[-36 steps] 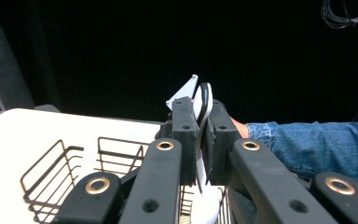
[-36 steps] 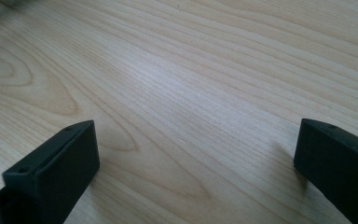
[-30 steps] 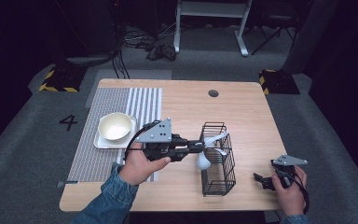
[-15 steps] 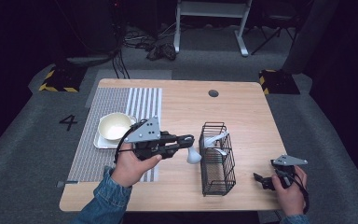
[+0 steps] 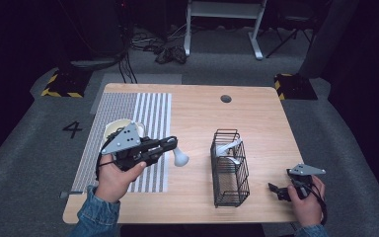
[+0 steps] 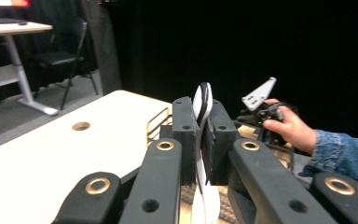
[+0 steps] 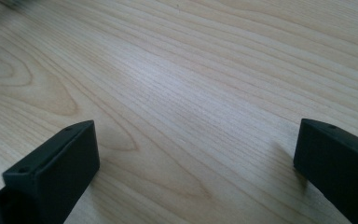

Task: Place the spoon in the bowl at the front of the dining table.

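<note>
- Left gripper (image 5: 170, 144) is clamping its jaws tight on a white spoon (image 5: 180, 158), whose handle is standing edge-on between the pads in the left gripper view (image 6: 202, 140).
- Compared with a second ago, it is carrying the spoon leftward, away from the black wire basket (image 5: 230, 168); the spoon is now hanging over bare wood just right of the striped mat (image 5: 150, 111).
- Right gripper (image 5: 275, 190) is staying put at the near right of the table (image 5: 197, 106), jaws standing wide apart with nothing between them.
- Another white utensil (image 5: 227, 148) is resting inside the basket.
- Partly hidden behind the left gripper's grey plate, a white bowl (image 5: 114, 128) is sitting on the mat.
- Spoon's bowl end is cut off in the left gripper view, and the basket is mostly blocked there by the jaws.
</note>
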{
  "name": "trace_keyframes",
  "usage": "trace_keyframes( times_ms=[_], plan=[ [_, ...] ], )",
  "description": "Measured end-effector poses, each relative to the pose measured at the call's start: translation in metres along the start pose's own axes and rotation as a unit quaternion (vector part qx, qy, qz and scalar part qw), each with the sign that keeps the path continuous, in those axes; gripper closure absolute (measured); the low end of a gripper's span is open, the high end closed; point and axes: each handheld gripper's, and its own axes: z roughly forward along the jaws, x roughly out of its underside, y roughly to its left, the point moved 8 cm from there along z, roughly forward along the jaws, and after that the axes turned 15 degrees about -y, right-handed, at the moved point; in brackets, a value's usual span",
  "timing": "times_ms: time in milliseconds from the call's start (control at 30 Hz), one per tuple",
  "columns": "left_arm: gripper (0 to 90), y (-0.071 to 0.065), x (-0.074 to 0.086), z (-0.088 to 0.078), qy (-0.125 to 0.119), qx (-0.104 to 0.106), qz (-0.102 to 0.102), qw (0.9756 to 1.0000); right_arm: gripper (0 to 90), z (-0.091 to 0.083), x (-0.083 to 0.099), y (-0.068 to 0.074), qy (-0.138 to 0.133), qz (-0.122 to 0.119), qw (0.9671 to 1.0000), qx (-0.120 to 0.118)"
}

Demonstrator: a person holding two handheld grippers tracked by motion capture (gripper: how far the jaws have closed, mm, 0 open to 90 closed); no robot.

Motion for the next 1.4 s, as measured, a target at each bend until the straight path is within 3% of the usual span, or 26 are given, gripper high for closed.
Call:
trace_keyframes(
  times_ms=[233, 333, 400, 467, 500, 533, 567, 600, 733, 900, 1033, 1133, 1167, 1300, 1333, 1367, 1400],
  plan=[
    [85.0, 0.024, -0.001, -0.015, 0.003, -0.036, 0.013, 0.9993, 0.1, 0.000, 0.000, 0.000, 0.000, 0.000, 1.0000, 0.000],
    [84.9, 0.041, 0.001, -0.026, 0.004, -0.067, 0.022, 0.9975, 0.1, 0.000, 0.000, 0.000, 0.000, 0.000, 1.0000, 0.000],
    [84.9, 0.046, 0.001, -0.029, 0.002, -0.075, 0.021, 0.9970, 0.1, 0.000, 0.000, 0.000, 0.000, 0.000, 1.0000, 0.000],
    [84.9, 0.056, 0.003, -0.034, 0.000, -0.093, 0.020, 0.9955, 0.1, 0.000, 0.000, 0.000, 0.000, 0.000, 1.0000, 0.000],
    [84.9, 0.066, 0.005, -0.041, -0.001, -0.114, 0.022, 0.9932, 0.1, 0.000, 0.000, 0.000, 0.000, 0.000, 1.0000, 0.000],
    [84.9, 0.066, 0.005, -0.041, -0.001, -0.114, 0.022, 0.9932, 0.1, 0.000, 0.000, 0.000, 0.000, 0.000, 1.0000, 0.000],
    [84.9, 0.077, 0.007, -0.047, -0.001, -0.139, 0.024, 0.9900, 0.1, 0.000, 0.000, 0.000, 0.000, 0.000, 1.0000, 0.000],
    [85.0, 0.077, 0.007, -0.047, -0.001, -0.139, 0.024, 0.9900, 0.1, 0.000, 0.000, 0.000, 0.000, 0.000, 1.0000, 0.000],
    [85.0, 0.099, 0.010, -0.060, -0.005, -0.199, 0.030, 0.9795, 0.1, 0.000, 0.000, 0.000, 0.000, 0.000, 1.0000, 0.000],
    [85.0, 0.126, 0.014, -0.076, -0.007, -0.266, 0.034, 0.9634, 0.1, 0.000, 0.000, 0.000, 0.000, 0.000, 1.0000, 0.000],
    [84.9, 0.142, 0.020, -0.083, -0.007, -0.300, 0.030, 0.9535, 0.1, 0.000, 0.000, 0.000, 0.000, 0.000, 1.0000, 0.000],
    [84.8, 0.152, 0.023, -0.089, -0.006, -0.333, 0.036, 0.9422, 0.1, 0.000, 0.000, 0.000, 0.000, 0.000, 1.0000, 0.000],
    [84.8, 0.155, 0.024, -0.090, -0.007, -0.341, 0.035, 0.9394, 0.1, 0.000, 0.000, 0.000, 0.000, 0.000, 1.0000, 0.000],
    [85.0, 0.163, 0.029, -0.092, -0.005, -0.363, 0.033, 0.9310, 0.1, 0.000, 0.000, 0.000, 0.001, 0.000, 1.0000, 0.000],
    [85.0, 0.168, 0.031, -0.093, -0.004, -0.378, 0.036, 0.9250, 0.1, 0.000, 0.000, 0.000, 0.000, 0.000, 1.0000, 0.000],
    [85.0, 0.168, 0.031, -0.093, -0.004, -0.378, 0.036, 0.9250, 0.1, 0.000, 0.000, 0.000, 0.000, 0.000, 1.0000, 0.000],
    [85.0, 0.170, 0.031, -0.093, -0.004, -0.385, 0.037, 0.9223, 0.1, 0.000, 0.000, 0.000, 0.000, 0.000, 1.0000, 0.000]
  ],
)
